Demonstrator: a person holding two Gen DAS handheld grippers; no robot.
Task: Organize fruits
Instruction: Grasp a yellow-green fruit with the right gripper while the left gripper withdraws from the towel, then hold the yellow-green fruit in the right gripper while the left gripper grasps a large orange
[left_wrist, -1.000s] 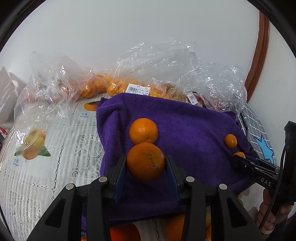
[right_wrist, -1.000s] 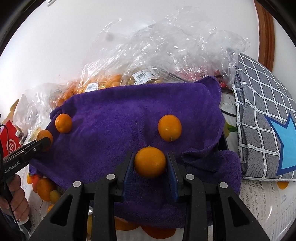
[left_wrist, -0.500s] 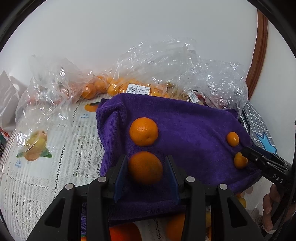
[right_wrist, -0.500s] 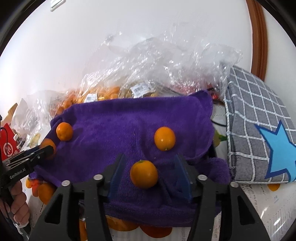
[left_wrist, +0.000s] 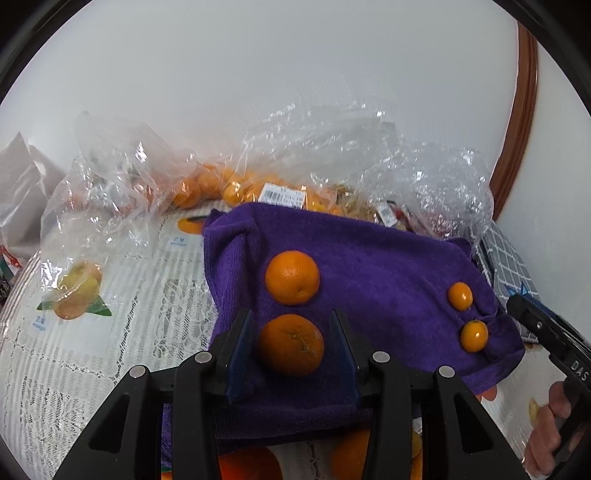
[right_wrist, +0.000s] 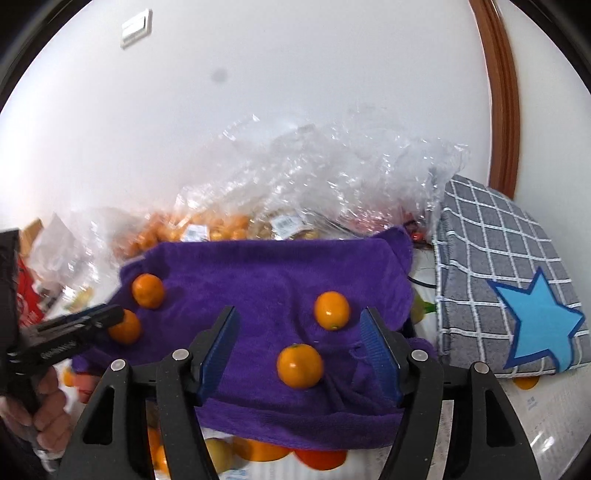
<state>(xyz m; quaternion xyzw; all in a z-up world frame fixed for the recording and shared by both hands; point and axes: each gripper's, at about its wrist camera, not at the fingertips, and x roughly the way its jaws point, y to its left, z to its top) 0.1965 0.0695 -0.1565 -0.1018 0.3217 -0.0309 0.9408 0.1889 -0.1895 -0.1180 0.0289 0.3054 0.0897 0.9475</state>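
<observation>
Release on the right side: right claw (right_wrist: 299, 354) had a small orange (right_wrist: 300, 365) pinched a second ago, now its jaws are opening and stand clear of the fruit on both sides, so it sits free on the purple towel (right_wrist: 258, 280), just in front of a second small orange (right_wrist: 331, 310). Reads as one placement done, small fruit now paired up on the right end of the towel. Right claw has also lifted and backed off a bit; it looks down at a slant over the near towel edge. Left claw (left_wrist: 291, 345) has barely moved: angled down the same way, jaws narrow around a large orange (left_wrist: 291, 345), which now sits low on the towel rather than raised as before. Left pad touches the skin, a sliver of towel shows by the right pad, so I judge the grip loose or just let go. It lies directly in front of another large orange (left_wrist: 292, 277), close but not touching. So: big ones at the left end, small ones at the right. More fruit pokes out under the near towel edge on the worktop (left_wrist: 74, 354), and bagged fruit (left_wrist: 207, 184) behind it, so sorting looks far from finished.
</observation>
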